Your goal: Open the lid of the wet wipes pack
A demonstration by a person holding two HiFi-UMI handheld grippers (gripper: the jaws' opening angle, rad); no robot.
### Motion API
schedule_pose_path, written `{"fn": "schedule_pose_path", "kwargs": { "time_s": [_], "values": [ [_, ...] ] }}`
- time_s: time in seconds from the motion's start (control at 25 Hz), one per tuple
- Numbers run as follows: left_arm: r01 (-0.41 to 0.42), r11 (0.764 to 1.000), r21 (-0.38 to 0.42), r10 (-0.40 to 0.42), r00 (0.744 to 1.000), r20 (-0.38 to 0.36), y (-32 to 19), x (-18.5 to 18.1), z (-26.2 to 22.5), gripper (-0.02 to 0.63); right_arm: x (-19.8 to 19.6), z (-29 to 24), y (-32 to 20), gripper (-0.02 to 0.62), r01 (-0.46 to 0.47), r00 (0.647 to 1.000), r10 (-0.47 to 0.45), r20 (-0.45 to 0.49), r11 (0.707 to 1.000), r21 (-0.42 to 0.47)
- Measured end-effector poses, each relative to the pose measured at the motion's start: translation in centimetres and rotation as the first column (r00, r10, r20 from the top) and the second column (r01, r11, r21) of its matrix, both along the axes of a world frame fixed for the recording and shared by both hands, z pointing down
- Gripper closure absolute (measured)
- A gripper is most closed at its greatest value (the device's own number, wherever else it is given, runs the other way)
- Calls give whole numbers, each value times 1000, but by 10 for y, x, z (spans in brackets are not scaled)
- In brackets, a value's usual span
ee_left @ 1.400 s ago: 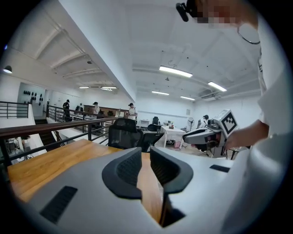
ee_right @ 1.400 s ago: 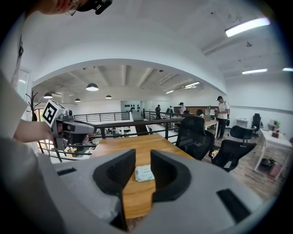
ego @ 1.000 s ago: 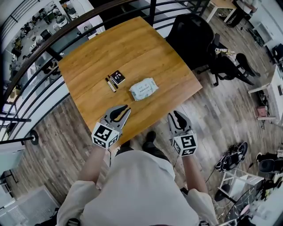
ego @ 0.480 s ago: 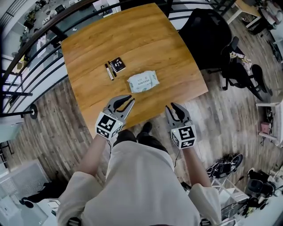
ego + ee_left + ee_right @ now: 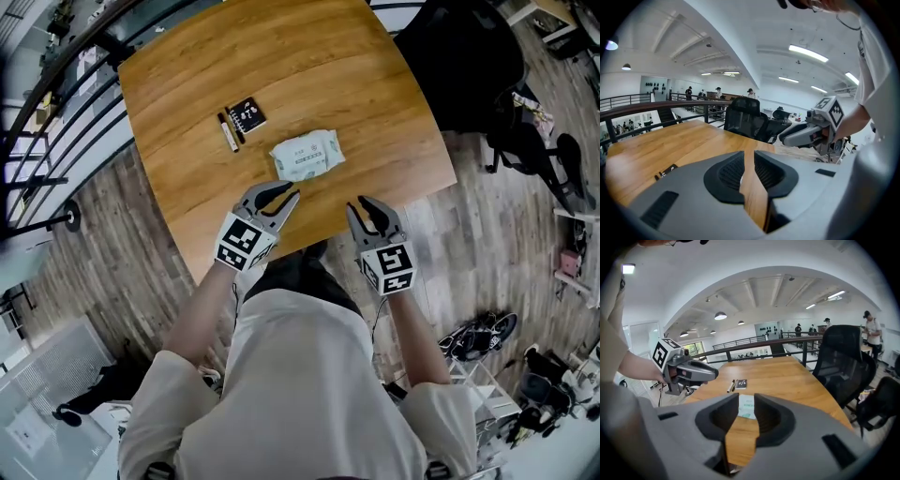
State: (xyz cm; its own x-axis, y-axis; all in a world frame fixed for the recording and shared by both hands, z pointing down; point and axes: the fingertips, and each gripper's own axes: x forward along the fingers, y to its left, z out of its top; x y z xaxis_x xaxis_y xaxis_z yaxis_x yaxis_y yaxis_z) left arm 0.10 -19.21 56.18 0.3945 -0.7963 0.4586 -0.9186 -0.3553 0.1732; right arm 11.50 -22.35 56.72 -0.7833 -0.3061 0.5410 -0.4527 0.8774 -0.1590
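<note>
— What has changed for you just now?

— Both my hands have come forward and down. My left gripper (image 5: 292, 191) and right gripper (image 5: 356, 203) were back at the near edge of the table (image 5: 281, 66). Now their tips are over the wood, and the wet wipes pack (image 5: 319, 148) lies just ahead of them, nearer the left one.

— Are you holding anything?

— No. My left jaws stand a narrow way apart, with little but bare wood in the gap. My right jaws are slightly wider. I see the pack through that gap in the right gripper view, but it is still ahead of the tips, not between them.

— So where does that leave the task?

— At the approach, I reckon. The pack lies flat on the near half of the table, untouched, and the lid (image 5: 302, 161) looks flat and shut on top of it. I judge that one hand will have to steady the soft pack while the other catches the lid's edge.

— Anything in the way?

— Nothing lies between me and the pack. A black card (image 5: 247, 115) and a pen (image 5: 228, 131) lie side by side just beyond it to the left, apart from it. An office chair (image 5: 469, 56) stands off the far right edge, and a railing (image 5: 56, 103) runs past the left side. Neither crowds me.
</note>
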Motion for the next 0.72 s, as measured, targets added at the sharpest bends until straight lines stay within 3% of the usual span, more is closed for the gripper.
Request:
{"fn": "schedule_pose_path", "kwargs": {
  "time_s": [0.16, 0.4, 0.56, 0.72],
  "values": [
    [-28, 998, -51, 28, 1000, 11, -18, -7, 40, 545, -12, 31, -12, 508, -29, 999, 27, -26, 999, -46],
    [-97, 990, -104, 111, 984, 137, -46, -19, 101, 537, -37, 75, -30, 508, -35, 997, 30, -67, 997, -73],
    [-166, 978, -127, 191, 955, 226, -63, -19, 136, 532, -50, 110, -38, 508, -14, 993, 4, -120, 996, -89],
    [-247, 959, -140, 279, 910, 306, -76, -15, 161, 525, -61, 138, -44, 508, 15, 989, -31, -142, 994, -109]
  ]
}}
